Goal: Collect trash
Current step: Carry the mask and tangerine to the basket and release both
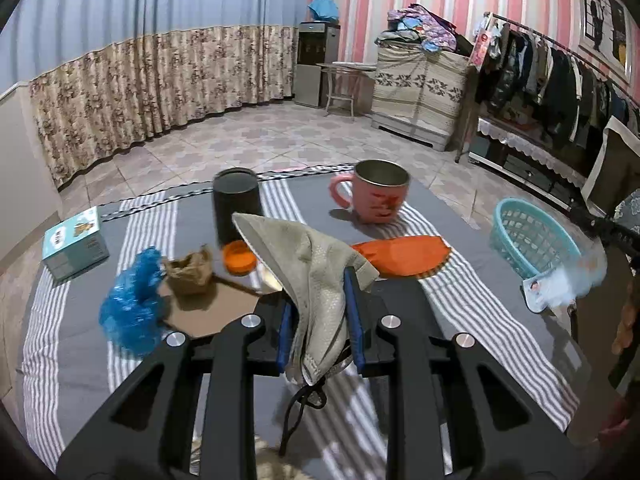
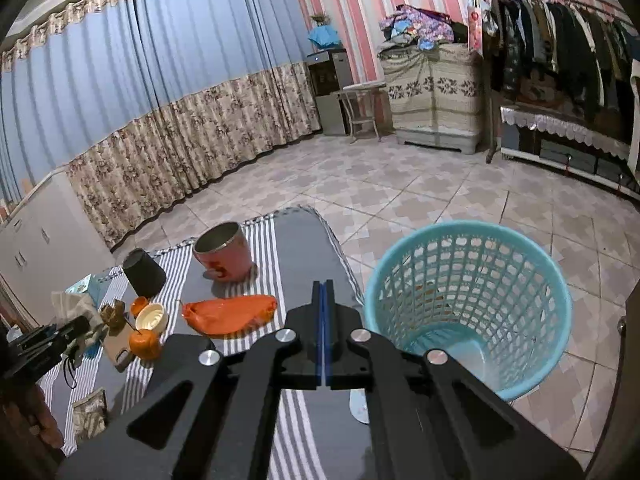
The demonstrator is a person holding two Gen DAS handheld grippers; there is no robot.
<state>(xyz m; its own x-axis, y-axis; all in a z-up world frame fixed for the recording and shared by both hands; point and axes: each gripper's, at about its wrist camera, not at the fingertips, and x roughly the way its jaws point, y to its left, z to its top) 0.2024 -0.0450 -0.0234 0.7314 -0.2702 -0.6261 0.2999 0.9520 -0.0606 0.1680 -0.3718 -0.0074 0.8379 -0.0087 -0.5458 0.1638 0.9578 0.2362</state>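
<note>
Holding a crumpled grey face mask [image 1: 316,280] pinched between its pads, your left gripper [image 1: 320,332] is well away from the teal basket [image 2: 468,304], which stands on the floor just past the striped table's [image 1: 460,292] edge. Your right gripper [image 2: 324,330] sits beside the basket with jaws pressed together on nothing. The mask's black ear loop [image 1: 298,408] dangles low, so on the way to the basket it could snag the orange wrapper [image 1: 400,258] or the pink mug [image 1: 380,194]. The grip is only on a loose fold, which might slip. Letting go too soon drops it short of the basket.
</note>
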